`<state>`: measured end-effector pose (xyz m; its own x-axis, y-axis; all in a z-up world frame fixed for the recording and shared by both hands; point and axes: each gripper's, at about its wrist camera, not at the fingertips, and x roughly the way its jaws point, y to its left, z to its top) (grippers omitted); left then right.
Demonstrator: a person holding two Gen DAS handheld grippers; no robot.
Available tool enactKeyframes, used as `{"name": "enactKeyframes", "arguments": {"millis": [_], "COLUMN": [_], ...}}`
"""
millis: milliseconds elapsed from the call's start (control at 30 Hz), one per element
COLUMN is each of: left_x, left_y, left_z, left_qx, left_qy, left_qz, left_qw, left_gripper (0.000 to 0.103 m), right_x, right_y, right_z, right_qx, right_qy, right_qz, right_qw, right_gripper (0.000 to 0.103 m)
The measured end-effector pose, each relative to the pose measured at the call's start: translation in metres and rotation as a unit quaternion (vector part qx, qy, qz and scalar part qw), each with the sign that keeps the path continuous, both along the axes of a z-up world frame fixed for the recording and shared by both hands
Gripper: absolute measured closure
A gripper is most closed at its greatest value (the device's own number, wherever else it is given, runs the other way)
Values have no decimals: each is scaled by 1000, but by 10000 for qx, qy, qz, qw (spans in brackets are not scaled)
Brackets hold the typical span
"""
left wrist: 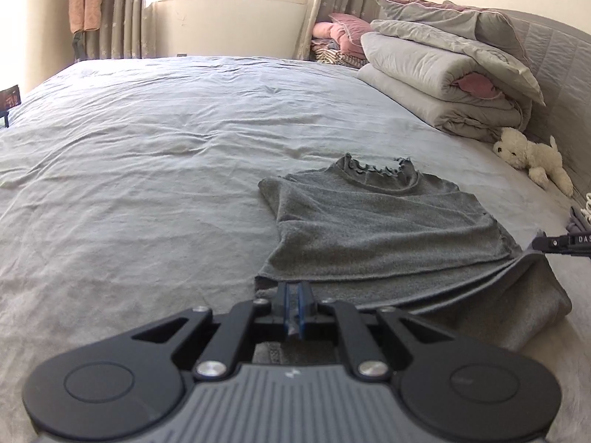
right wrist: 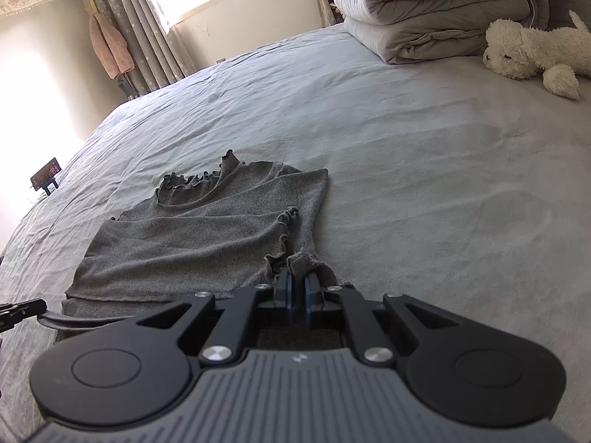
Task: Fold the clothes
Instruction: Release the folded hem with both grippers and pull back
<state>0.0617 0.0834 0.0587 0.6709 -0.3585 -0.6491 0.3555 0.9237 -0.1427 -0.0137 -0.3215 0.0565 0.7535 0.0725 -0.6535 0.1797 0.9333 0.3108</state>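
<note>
Grey knit top, frilled collar, lies on the bed, toward the side with the bedding stack. Upper body flat; sleeves appear already turned in over the torso, one frilled cuff showing on the right side. Near hem edge lifted off the sheet in layered folds.

Left gripper: jaws pressed together, nipping the near-left hem edge of the top. Right gripper: jaws closed on bunched grey fabric at the near-right corner, by the cuff. In the left wrist view its tip shows at the picture's right edge, pulling the layered edge taut.

Progress, as judged: sleeves in, both lower corners gripped, bottom-to-collar fold not yet made. Left to do: carry the hem up toward the collar, lay it down, smooth, perhaps halve again.

Around: folded grey quilt with pillows at the headboard, white plush dog beside it, curtains and bright window beyond.
</note>
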Motion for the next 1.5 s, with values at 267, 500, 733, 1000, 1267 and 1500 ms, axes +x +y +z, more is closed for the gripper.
{"name": "enactKeyframes", "arguments": {"millis": [267, 500, 733, 1000, 1267, 1500], "left_x": [0, 1, 12, 6, 2, -4], "left_y": [6, -15, -25, -26, -13, -6], "left_z": [0, -15, -30, -19, 1, 15], "left_qx": [-36, 304, 503, 431, 60, -191], "left_qy": [30, 40, 119, 66, -186, -509], "left_qz": [77, -352, -362, -269, 15, 238], "left_qw": [10000, 9989, 9980, 9987, 9998, 9982], "left_gripper": [98, 74, 77, 99, 99, 99], "right_x": [-1, -2, 5, 4, -2, -8], "right_y": [0, -1, -3, 16, 12, 16], "right_z": [-1, 4, -8, -13, 0, 12], "right_qx": [-9, -383, -675, -1288, -1355, -1463], "right_qy": [4, -42, 160, 187, -88, -361], "right_qz": [17, 131, 284, 609, 430, 368], "right_qw": [10000, 9992, 9972, 9896, 9898, 9879], "right_gripper": [94, 66, 63, 95, 95, 97]}}
